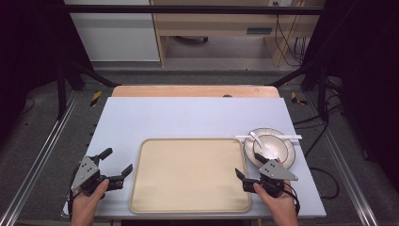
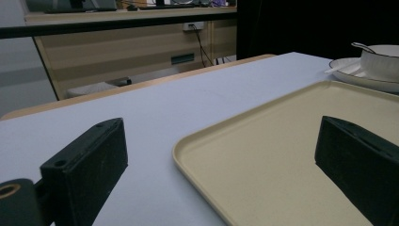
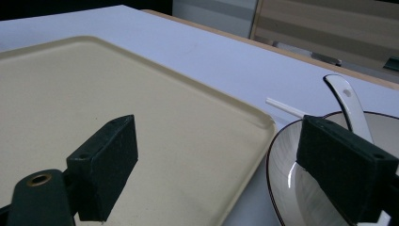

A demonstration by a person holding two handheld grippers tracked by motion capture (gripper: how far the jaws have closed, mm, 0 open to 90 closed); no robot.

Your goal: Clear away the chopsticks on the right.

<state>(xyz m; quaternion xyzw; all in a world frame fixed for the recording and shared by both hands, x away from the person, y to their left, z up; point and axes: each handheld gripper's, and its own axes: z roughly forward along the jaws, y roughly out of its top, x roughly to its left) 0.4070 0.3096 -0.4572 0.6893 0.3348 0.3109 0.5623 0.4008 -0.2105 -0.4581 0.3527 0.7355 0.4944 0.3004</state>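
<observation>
Tray (image 1: 190, 175) between open grippers, left (image 1: 116, 161), right (image 1: 248, 165).

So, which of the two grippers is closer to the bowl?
The right gripper. It hovers at the tray's right edge, just in front of the bowl with the spoon. The left gripper is beyond the tray's left edge, far from it.

Tray (image 1: 190, 175) at the table's (image 1: 188, 117) near middle; plate (image 1: 288, 157) just right of its far right corner, bowl (image 1: 270, 147) on the plate, spoon (image 1: 258, 140) in the bowl, chopsticks (image 1: 294, 137) across the plate's far rim; left gripper (image 1: 115, 162) left of tray, right gripper (image 1: 248, 165) at its right edge
</observation>
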